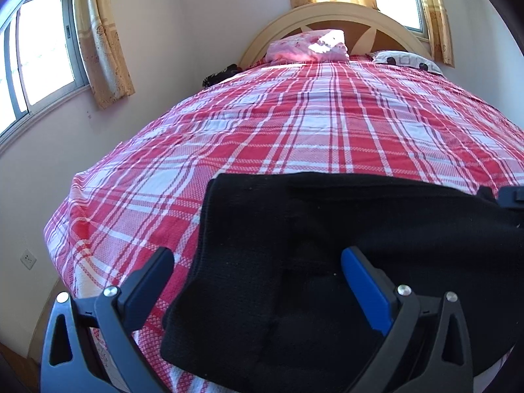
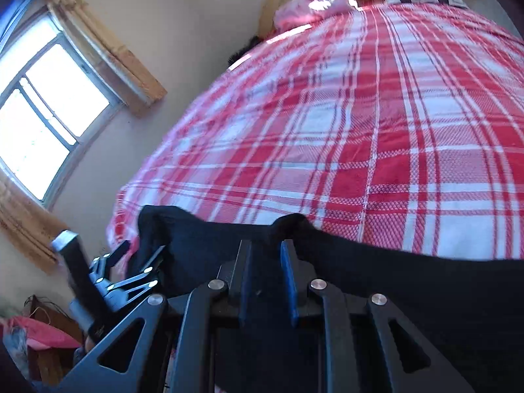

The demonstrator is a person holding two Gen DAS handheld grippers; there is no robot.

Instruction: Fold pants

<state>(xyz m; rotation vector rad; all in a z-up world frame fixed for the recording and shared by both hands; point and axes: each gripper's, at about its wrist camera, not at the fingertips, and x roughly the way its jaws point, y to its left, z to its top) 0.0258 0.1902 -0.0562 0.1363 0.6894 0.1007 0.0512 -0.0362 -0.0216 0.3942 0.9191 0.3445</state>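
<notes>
Holding black pants (image 2: pixel 409 281) across the bed's (image 1: pixel 294 131) near edge, we keep right gripper (image 2: pixel 267 275) narrow, apparently pinching a fold, left gripper (image 1: pixel 258 278) wide.

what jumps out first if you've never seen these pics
The red and white plaid bedspread fills nearly the whole view, running up to a pink pillow at the curved headboard. Across the near edge of the bed lie the black pants. The left gripper frames them with its jaws wide apart.
</notes>
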